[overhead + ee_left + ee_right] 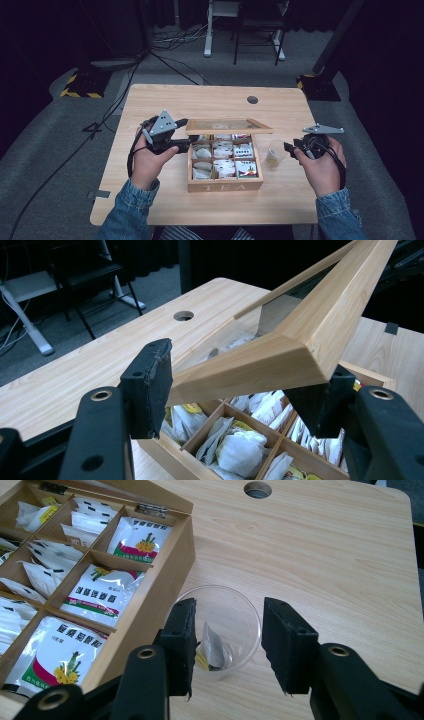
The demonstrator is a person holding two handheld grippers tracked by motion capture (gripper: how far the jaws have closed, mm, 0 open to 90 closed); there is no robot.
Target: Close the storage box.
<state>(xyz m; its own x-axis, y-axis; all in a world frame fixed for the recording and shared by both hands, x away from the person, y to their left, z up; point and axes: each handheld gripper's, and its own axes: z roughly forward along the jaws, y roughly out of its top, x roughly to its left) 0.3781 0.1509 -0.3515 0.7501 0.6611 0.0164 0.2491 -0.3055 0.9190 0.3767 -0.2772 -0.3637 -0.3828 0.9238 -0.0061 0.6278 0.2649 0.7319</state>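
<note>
Left gripper (183,134): I have it pinching the front corner of the wooden lid (280,357), holding the lid raised over the tea box (225,186).
Right gripper (227,647): my jaws are spread above the plastic cup (239,614), nothing between the pads.
Cup: upright on the table (210,100), just beside the box's right wall.
Tea bag (210,647): lying inside the cup.
Box: open, compartments full of packets.

A light wooden desk (165,200) with a round cable hole (252,99) near its far edge stands on grey carpet (45,150). Behind it are white frame legs (208,30), loose black cables (170,40), and two yellow-and-black striped bases (82,82).
</note>
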